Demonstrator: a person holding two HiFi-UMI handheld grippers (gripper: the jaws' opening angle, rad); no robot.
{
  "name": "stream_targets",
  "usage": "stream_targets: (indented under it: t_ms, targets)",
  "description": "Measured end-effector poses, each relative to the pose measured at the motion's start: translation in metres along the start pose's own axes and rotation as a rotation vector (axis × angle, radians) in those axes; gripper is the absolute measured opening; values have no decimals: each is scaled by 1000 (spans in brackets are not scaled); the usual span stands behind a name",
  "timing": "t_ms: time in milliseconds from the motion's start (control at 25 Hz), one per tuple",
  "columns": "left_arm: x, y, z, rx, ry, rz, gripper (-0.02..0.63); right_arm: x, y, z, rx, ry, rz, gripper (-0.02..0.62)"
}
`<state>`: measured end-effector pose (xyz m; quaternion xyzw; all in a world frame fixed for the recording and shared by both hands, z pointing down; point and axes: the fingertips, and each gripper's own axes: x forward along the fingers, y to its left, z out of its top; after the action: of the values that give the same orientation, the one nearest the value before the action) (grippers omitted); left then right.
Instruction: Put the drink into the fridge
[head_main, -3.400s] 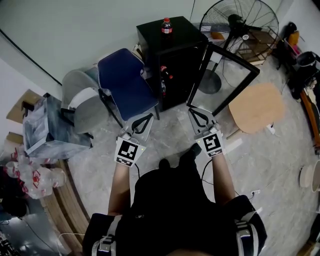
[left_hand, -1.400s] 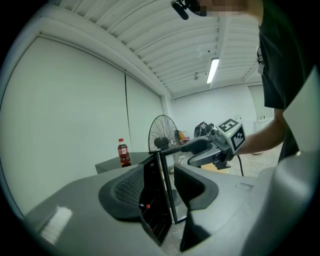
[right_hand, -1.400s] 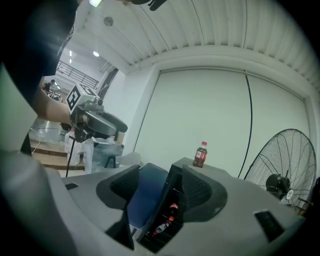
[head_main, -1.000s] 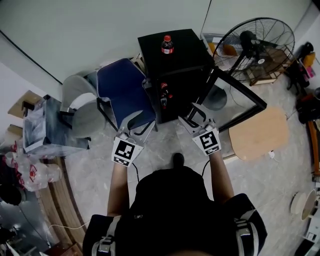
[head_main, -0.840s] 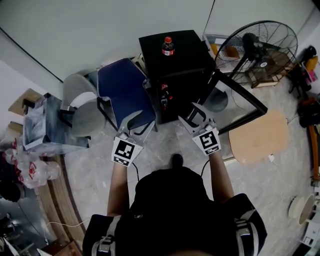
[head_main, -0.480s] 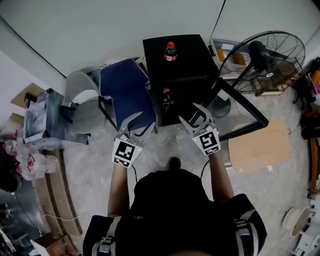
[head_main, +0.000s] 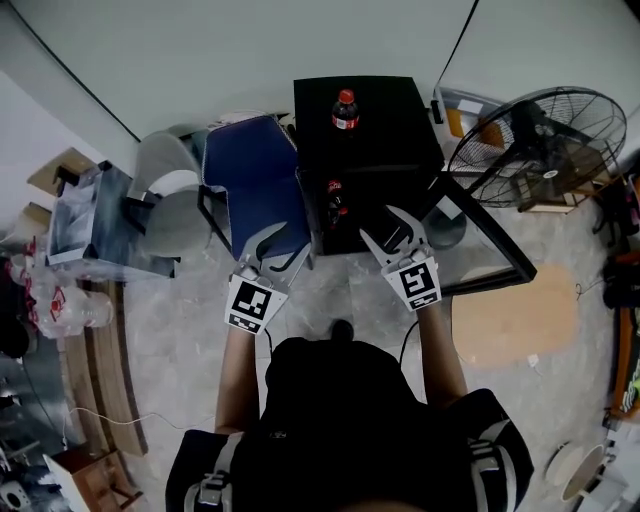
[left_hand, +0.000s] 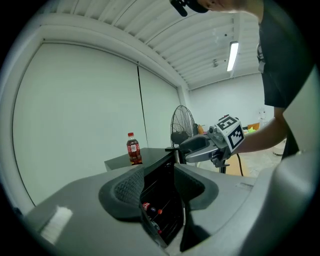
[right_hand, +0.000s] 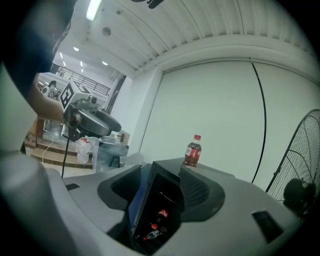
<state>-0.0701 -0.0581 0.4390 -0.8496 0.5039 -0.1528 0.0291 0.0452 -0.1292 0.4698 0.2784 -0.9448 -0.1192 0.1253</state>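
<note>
**mik:** ok so where's the drink right now?

**jo:** The small plastic cola bottle with the red cap and red label (head_main: 345, 110) is standing upright on top of the squat black fridge (head_main: 385, 150). Nothing's touching it.

**mik:** Is the fridge open at least?

**jo:** Yep. Its black-framed glass door (head_main: 478, 250) is swung wide out to the right in the head view. A few other red-capped bottles (head_main: 334, 200) are sitting inside.

**mik:** And the grippers?

**jo:** Both are held out in front of the person, just short of the fridge opening. The left gripper (head_main: 275, 248) has its jaws spread with nothing in them. It's over the front edge of a dark blue padded chair (head_main: 250, 170) parked right beside the fridge. The right gripper (head_main: 390, 232) is at the opening's lower right corner. Its jaws have just been closing a touch, but they're wide apart and empty, and through the gap you only see the fridge interior.

**mik:** Anything else around?

**jo:** Big black pedestal fan (head_main: 540, 130) off to the fridge's right, beyond the door.
</note>
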Motion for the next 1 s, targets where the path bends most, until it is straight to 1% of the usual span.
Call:
stream_targets:
  t_ms: [240,400,640,1000]
  targets:
    - [7,2,-3,-19,11,0,187,9,-16,1,2,-2,-9,236]
    - [13,9,-3,-15,12,-9,187,18,-22,4,11,-13,-21,230]
    - [31,35,-6,-4,-9,-29,186,40,-34,9,18,-27,-49,209]
    - [62,76,-3,1,-33,-97,186,77,-67,20,18,-3,-120,198]
